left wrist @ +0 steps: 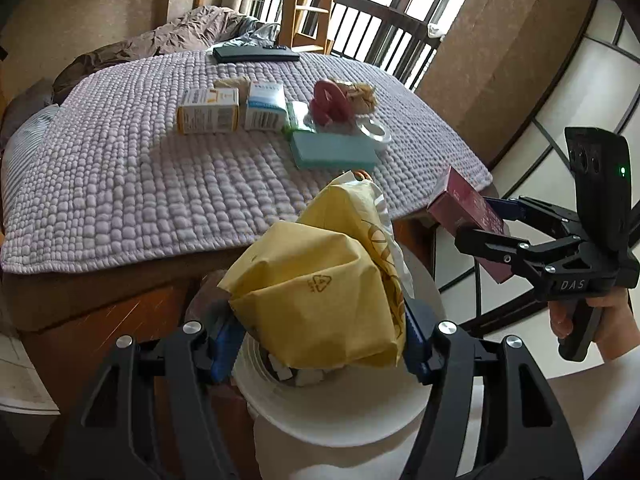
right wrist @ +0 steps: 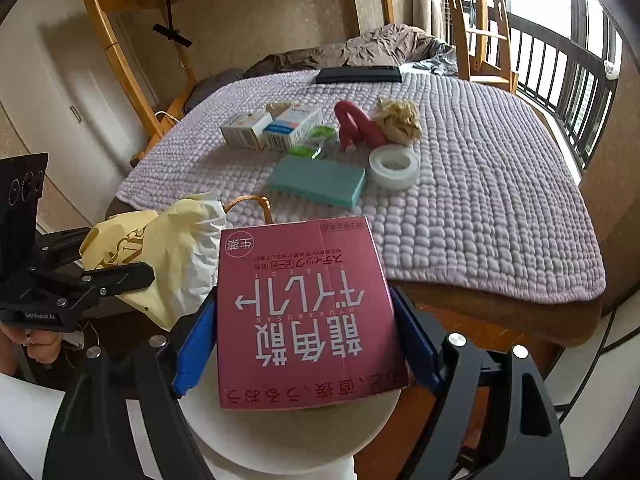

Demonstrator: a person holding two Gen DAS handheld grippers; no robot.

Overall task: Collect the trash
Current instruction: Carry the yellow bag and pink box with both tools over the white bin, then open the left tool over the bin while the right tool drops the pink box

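Observation:
My left gripper [left wrist: 316, 332] is shut on a crumpled yellow paper bag [left wrist: 320, 280] and holds it over the white round bin [left wrist: 340, 412]. My right gripper [right wrist: 308, 344] is shut on a flat pink box [right wrist: 304, 308] with Japanese print, above the same bin [right wrist: 288, 440]. The pink box [left wrist: 468, 216] and right gripper [left wrist: 492, 236] show at the right of the left wrist view. The yellow bag [right wrist: 160, 252] and left gripper [right wrist: 112, 276] show at the left of the right wrist view.
On the lilac quilted bed [right wrist: 480, 184] lie two small cartons [right wrist: 276, 128], a green packet [right wrist: 316, 142], a teal block [right wrist: 320, 180], a tape roll [right wrist: 394, 166], a red looped object [right wrist: 356, 124], crumpled brown paper [right wrist: 400, 120] and a black flat device [right wrist: 360, 75]. A railing [right wrist: 560, 80] stands at the right.

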